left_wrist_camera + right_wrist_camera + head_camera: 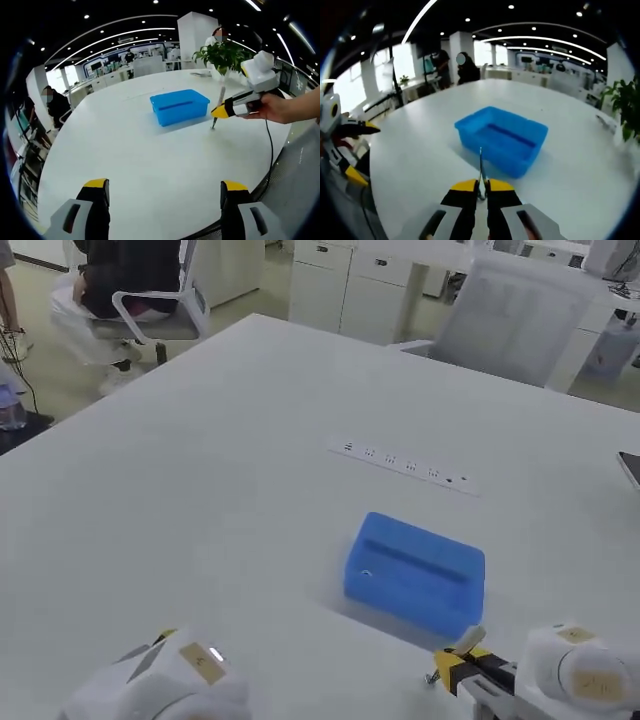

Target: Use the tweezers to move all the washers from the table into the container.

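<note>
A blue rectangular container stands open-topped on the white table. My right gripper is just in front of its near right corner, shut on metal tweezers whose tips point down at the tabletop. In the right gripper view the tweezers stick out from between the closed jaws of my right gripper toward the container. My left gripper stands open and holds nothing, well left of the container. A small pale speck lies inside the container; I cannot tell what it is.
A white power strip lies on the table beyond the container. Office chairs stand at the far edge, and a seated person is at the far left. A potted plant sits at the table's far end.
</note>
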Motion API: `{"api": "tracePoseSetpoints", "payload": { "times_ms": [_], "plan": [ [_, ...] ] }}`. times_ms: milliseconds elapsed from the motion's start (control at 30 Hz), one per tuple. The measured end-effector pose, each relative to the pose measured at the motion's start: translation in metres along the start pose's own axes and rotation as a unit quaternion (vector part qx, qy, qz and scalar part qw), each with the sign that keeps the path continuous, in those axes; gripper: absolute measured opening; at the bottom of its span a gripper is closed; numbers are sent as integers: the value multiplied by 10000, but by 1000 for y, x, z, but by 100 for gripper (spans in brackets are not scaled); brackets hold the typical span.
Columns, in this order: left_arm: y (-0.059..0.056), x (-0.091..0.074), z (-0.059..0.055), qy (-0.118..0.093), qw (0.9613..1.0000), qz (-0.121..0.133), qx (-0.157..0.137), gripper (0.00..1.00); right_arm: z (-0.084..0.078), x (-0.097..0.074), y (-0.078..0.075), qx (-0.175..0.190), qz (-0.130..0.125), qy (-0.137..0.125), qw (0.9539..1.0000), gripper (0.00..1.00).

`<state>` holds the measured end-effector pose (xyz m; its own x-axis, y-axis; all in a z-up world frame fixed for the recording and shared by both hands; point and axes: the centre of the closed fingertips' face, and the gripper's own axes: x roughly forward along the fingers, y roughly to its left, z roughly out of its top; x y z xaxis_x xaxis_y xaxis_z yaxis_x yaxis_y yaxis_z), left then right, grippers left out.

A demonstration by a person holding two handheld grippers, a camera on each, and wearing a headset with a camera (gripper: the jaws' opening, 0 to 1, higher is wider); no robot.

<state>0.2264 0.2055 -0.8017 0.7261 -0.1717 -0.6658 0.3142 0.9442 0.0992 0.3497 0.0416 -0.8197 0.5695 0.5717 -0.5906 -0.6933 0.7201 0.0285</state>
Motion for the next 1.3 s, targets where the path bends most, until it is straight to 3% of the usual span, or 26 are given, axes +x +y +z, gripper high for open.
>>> {"api": "tracePoseSetpoints", "payload": {
  "times_ms": [200,433,667,867,1100,1300],
  "plan": [
    [0,0,-1,20,10000,2,20,94,1,1,-2,-42,-62,-85,9999,3],
    [0,0,0,-12,10000,2,13,93,4,0,-1,81,61,89,9999,2],
    [0,0,1,-25,10000,5,-4,93,25,-7,0,50,150,-120,9998,2],
    [1,-1,2,-65,10000,5,-40,93,53,-13,-4,-36,114,-416,9991,2],
    [0,-1,2,-42,10000,4,-21,93,86,-15,-22,-145,-27,-722,9973,2],
    [0,0,1,-28,10000,-4,-12,93,100,-7,-36,-144,-122,-803,9966,2]
  ]
}}
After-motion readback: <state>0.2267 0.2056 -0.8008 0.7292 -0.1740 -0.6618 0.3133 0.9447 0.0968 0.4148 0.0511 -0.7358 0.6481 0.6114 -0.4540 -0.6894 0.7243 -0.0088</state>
